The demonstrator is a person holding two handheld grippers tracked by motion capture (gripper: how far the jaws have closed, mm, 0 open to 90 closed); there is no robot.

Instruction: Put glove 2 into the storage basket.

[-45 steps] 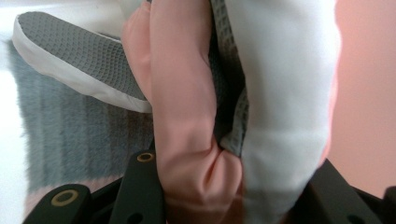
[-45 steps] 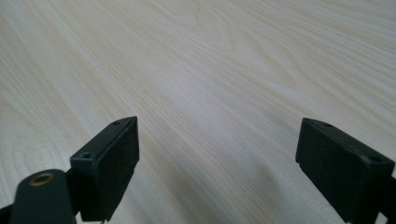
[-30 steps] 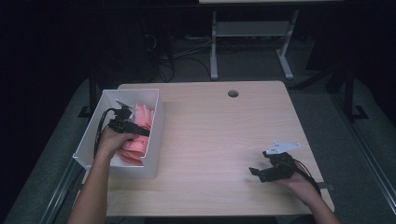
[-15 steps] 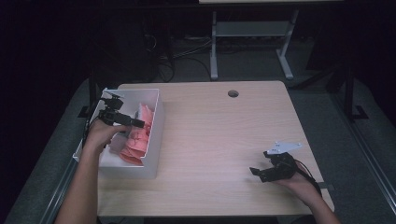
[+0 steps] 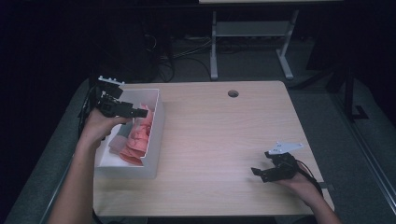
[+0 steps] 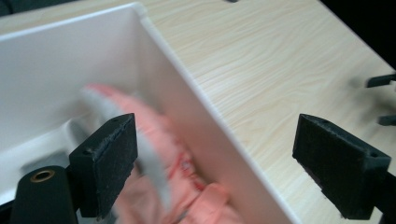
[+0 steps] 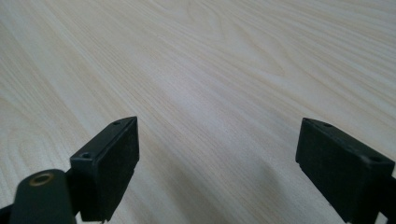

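— How far had we got on the left?

— The pink cloth (image 5: 138, 140) lay inside the white bin (image 5: 156, 122) at the desk's (image 5: 224, 140) left edge — that part looked done. Our left hand-held gripper (image 5: 135, 112) hung over it, jaws spread and empty.

— And on the right?

— Our right hand-held gripper (image 5: 256, 171) rested on bare wood, jaws spread, holding nothing — we judged little remained.

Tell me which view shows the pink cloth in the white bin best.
The high view: the pink cloth lies heaped in the white bin, seen whole from above. The left gripper view shows it closer but blurred, partly behind a jaw. The right gripper view looks at the table.
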